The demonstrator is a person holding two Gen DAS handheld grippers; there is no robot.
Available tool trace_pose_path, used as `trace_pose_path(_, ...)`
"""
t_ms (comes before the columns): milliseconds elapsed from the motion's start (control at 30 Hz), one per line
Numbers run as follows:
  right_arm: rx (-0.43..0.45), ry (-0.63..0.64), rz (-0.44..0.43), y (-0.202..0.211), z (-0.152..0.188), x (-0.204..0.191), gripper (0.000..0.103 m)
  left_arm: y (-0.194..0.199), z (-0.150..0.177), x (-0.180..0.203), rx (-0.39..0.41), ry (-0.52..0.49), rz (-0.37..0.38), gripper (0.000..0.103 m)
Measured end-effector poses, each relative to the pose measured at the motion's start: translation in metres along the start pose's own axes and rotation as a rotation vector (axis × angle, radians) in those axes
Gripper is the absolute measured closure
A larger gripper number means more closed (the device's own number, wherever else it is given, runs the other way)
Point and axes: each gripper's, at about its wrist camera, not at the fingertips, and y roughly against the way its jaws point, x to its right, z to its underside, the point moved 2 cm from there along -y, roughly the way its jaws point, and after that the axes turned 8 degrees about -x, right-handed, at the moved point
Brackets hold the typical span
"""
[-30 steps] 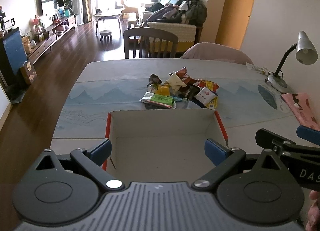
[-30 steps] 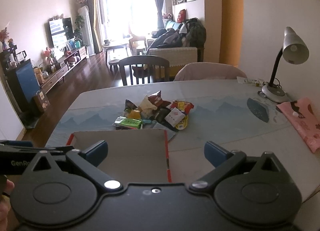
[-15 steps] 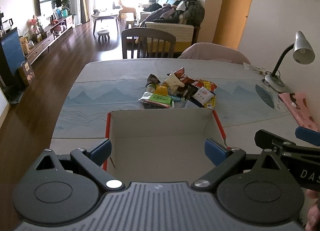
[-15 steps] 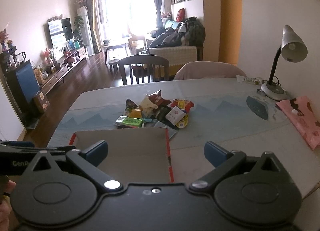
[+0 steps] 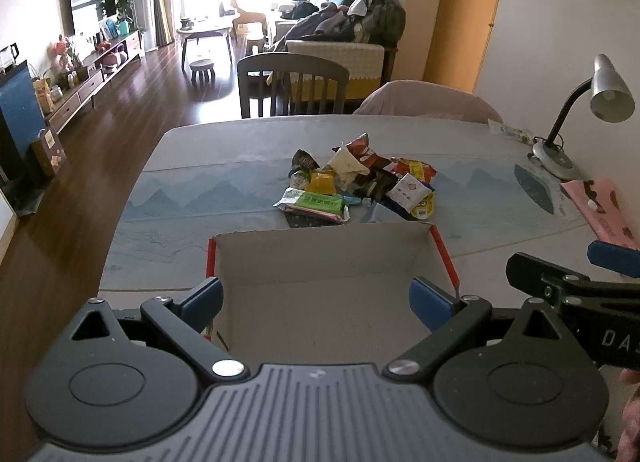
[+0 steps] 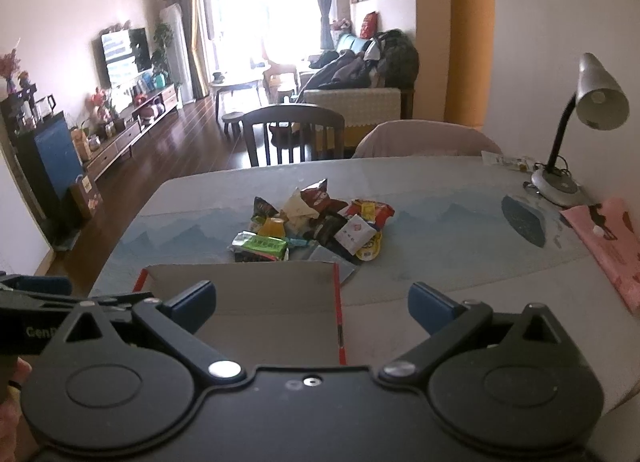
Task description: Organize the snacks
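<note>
Snack pile (image 5: 352, 182): mixed small packets, heaped loosely mid-table; a green bar wrapper (image 5: 322, 203) at its near-left edge, a white sachet (image 5: 410, 192) at its right, red and brown bags behind. Just beyond the far wall of an open cardboard box (image 5: 320, 282), grey inside with red edges, which sits at the table's near edge.

Left gripper (image 5: 316, 296) over the box, fingers spread wide, holding nothing. Right gripper (image 6: 312, 302) likewise released, straddling the box's right wall.

Since the earlier frames: both views sit slightly closer; pile and box unmoved.

Table (image 5: 200, 190) covered in a blue mountain-print cloth. Desk lamp (image 5: 576, 118) at far right, pink cloth (image 5: 600, 206) beside it. Living room beyond.
</note>
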Motion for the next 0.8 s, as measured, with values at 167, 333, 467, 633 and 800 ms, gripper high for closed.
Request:
trace_pose_path(167, -0.039, 0.005, -0.042, -0.022, -0.022, 0.01, 0.003, -0.016, -0.021, -0.001, -0.027, -0.013, -0.03, 0.003)
trace_pose_path(333, -0.094, 0.011, -0.081, -0.045, -0.05, 0.025, 0.003, -0.031, -0.051, -0.001, -0.056, -0.037, -0.046, 0.003)
trace_pose_path(467, -0.126, 0.03, -0.101, -0.066, -0.077, 0.035, 0.006, -0.046, -0.08, -0.004, -0.103, -0.052, -0.044, 0.003)
trace_pose_path(633, -0.234, 0.04, -0.154, -0.097, -0.103, 0.048, 0.007, -0.07, -0.119, -0.014, -0.205, -0.011, -0.035, 0.003)
trace_pose_path(800, -0.293, 0.077, -0.194, -0.123, -0.133, 0.057, 0.009, -0.084, -0.159, -0.018, -0.232, -0.006, -0.066, 0.004)
